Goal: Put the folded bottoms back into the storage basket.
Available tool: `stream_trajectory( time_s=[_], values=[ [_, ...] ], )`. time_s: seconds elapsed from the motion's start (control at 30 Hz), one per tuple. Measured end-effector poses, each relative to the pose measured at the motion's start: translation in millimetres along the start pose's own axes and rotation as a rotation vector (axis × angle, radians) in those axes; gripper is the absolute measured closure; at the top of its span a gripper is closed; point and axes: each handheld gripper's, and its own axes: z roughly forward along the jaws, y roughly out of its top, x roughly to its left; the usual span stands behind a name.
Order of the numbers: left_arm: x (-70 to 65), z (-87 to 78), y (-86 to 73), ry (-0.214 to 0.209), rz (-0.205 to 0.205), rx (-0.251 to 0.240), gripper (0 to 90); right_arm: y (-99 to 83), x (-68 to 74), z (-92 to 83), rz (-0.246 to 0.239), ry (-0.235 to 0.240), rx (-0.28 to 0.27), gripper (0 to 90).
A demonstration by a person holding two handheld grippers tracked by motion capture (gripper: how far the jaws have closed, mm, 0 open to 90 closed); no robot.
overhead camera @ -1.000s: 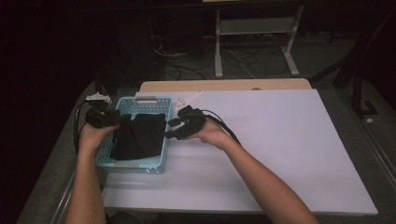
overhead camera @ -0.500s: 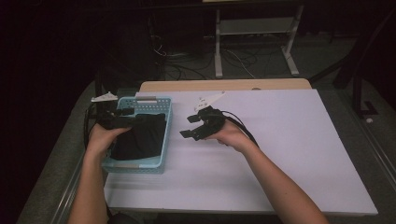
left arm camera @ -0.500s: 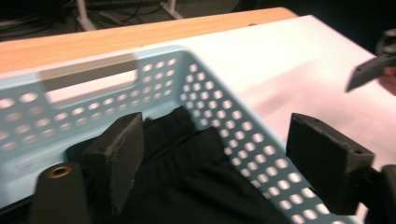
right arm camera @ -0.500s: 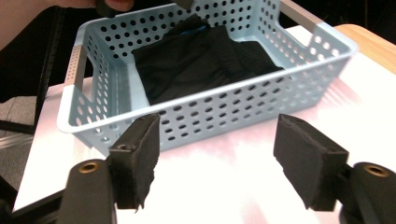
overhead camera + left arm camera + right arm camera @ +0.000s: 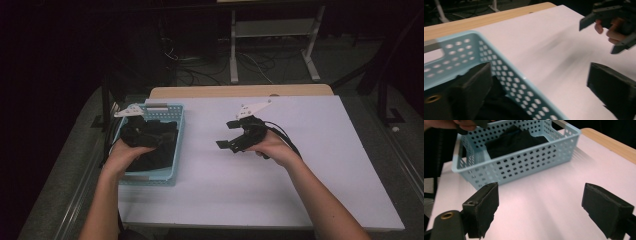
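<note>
No readable text, labels or numbers anywhere.

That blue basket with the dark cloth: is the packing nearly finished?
Mostly, it seems. The black cloth already lies inside the blue basket. In hand: the left tool sits over the basket with its jaws wide apart, one inside the wall and one outside. The right tool hangs open above the bare white table, holding nothing. What is left is probably just lifting the left tool clear.
</note>
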Motion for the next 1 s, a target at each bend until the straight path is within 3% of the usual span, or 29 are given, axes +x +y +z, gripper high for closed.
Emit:
stream_trajectory(
  time_s=[0.37,0.6,0.77,1.0],
  values=[
    [-41.9,8.0,-9.6,-0.073,0.045,-0.016,0.0,-30.2,-2.4,-40.0,0.024,-0.037,-0.001,6.4],
    [-61.7,15.1,-20.6,-0.117,0.083,-0.024,0.0,-46.8,0.1,-60.2,0.031,-0.048,0.008,4.0],
    [-70.7,21.7,-29.7,-0.151,0.103,-0.029,0.0,-56.5,3.1,-73.1,0.036,-0.055,0.010,4.0],
    [-72.0,24.5,-37.2,-0.155,0.102,-0.027,0.0,-66.9,7.5,-90.2,0.036,-0.069,-0.002,4.0]
  ],
)
